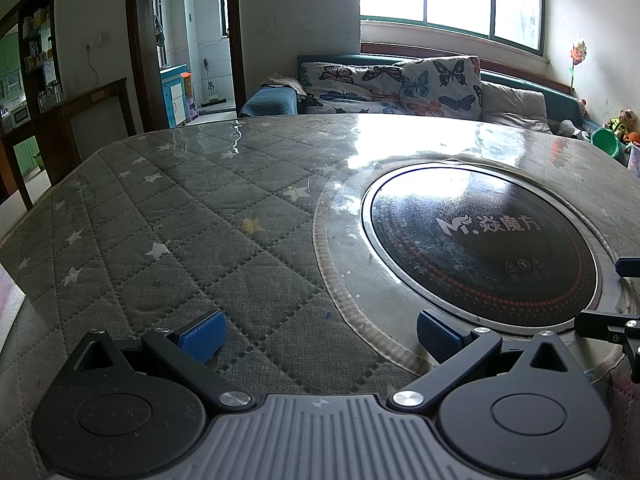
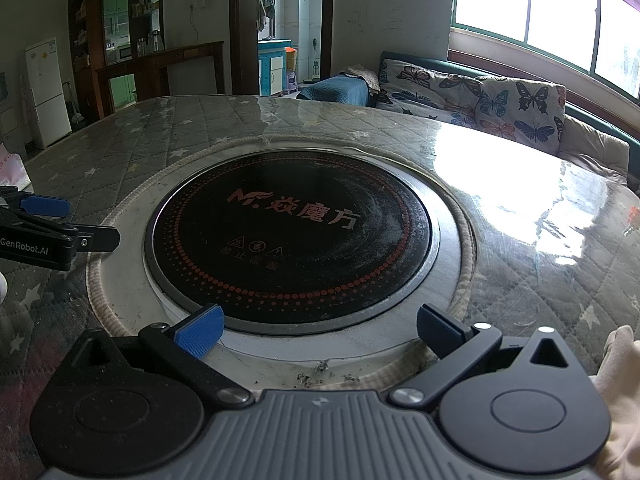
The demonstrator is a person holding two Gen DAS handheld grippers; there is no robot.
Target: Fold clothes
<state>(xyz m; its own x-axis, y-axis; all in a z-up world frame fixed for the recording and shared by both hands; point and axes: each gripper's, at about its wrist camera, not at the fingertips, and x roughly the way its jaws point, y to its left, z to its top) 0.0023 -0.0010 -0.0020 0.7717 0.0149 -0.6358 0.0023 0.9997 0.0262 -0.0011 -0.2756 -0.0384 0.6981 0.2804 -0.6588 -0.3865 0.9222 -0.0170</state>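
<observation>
Both grippers, left gripper (image 1: 320, 336) and right gripper (image 2: 320, 330), are spread wide with nothing in them. Only the right wrist view shows a pale cloth (image 2: 618, 364) at 4 o'clock, plus a fridge (image 2: 46, 92) at 10. The burner (image 1: 484, 248) shows in both.

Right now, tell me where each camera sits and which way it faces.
Left wrist: sits on the left gripper, low over the quilted table cover, facing the butterfly-print sofa; its open blue pads show, and the right gripper's tip.
Right wrist: sits on the right gripper, over the round cooktop, facing the doorway; its open pads show, and the left gripper.
Shared: cooktop, cover, sofa, window.
</observation>
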